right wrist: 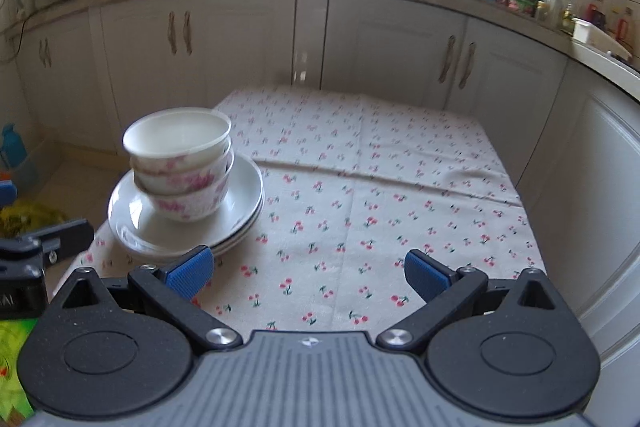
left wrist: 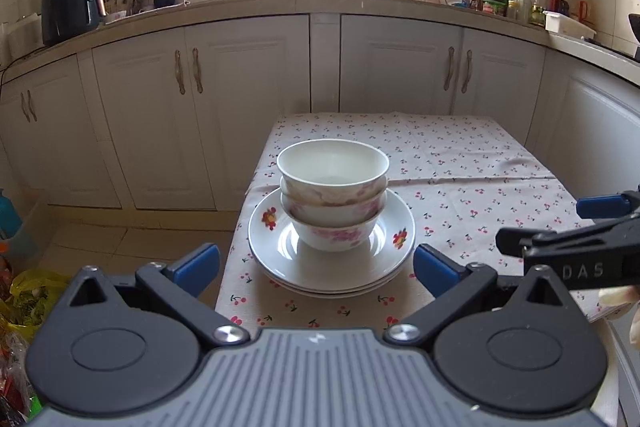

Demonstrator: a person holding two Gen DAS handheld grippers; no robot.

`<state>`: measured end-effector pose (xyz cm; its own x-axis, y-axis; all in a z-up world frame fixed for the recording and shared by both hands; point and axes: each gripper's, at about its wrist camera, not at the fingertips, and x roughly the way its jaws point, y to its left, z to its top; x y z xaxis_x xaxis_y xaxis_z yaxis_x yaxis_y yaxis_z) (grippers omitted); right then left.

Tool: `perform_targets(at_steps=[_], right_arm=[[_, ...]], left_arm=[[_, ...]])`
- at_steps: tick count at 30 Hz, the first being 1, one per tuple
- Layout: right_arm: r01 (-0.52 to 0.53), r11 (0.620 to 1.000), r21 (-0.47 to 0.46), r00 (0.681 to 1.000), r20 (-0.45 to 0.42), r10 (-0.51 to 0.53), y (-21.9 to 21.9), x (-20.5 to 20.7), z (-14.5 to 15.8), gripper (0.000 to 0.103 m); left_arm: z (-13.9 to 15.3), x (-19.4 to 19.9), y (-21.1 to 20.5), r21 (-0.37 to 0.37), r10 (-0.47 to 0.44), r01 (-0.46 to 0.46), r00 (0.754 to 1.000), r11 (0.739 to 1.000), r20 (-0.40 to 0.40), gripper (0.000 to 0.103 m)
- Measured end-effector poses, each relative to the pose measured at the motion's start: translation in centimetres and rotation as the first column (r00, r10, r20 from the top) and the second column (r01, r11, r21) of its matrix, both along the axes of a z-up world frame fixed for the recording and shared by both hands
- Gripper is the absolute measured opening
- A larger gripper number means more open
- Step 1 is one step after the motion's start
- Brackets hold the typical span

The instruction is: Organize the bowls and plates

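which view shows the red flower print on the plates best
The left wrist view. It faces the stacked plates squarely and in focus, so both red flowers on the top plate's rim are clear. The right wrist view shows the plates off to its left, slightly blurred, with no flowers visible.

The left tool (left wrist: 316, 263) is level, its blue pads spread wide and holding nothing. The right tool (right wrist: 308, 273) sits just beside it, likewise spread wide and empty, both pointing forward.
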<state>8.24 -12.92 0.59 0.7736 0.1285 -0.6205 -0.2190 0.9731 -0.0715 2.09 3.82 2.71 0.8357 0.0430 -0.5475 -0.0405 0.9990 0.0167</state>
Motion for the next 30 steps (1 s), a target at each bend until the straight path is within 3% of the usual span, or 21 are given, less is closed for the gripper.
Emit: perform_targets(at_steps=[30], right_arm=[[-0.011,1.0,0.023,0.999,0.044,0.01,0.2,-1.2,1.2,0.103]], left_arm=[[0.7,-0.4,0.1,-0.036,0.027,-0.026,0.999,0.999,0.025,0.102]])
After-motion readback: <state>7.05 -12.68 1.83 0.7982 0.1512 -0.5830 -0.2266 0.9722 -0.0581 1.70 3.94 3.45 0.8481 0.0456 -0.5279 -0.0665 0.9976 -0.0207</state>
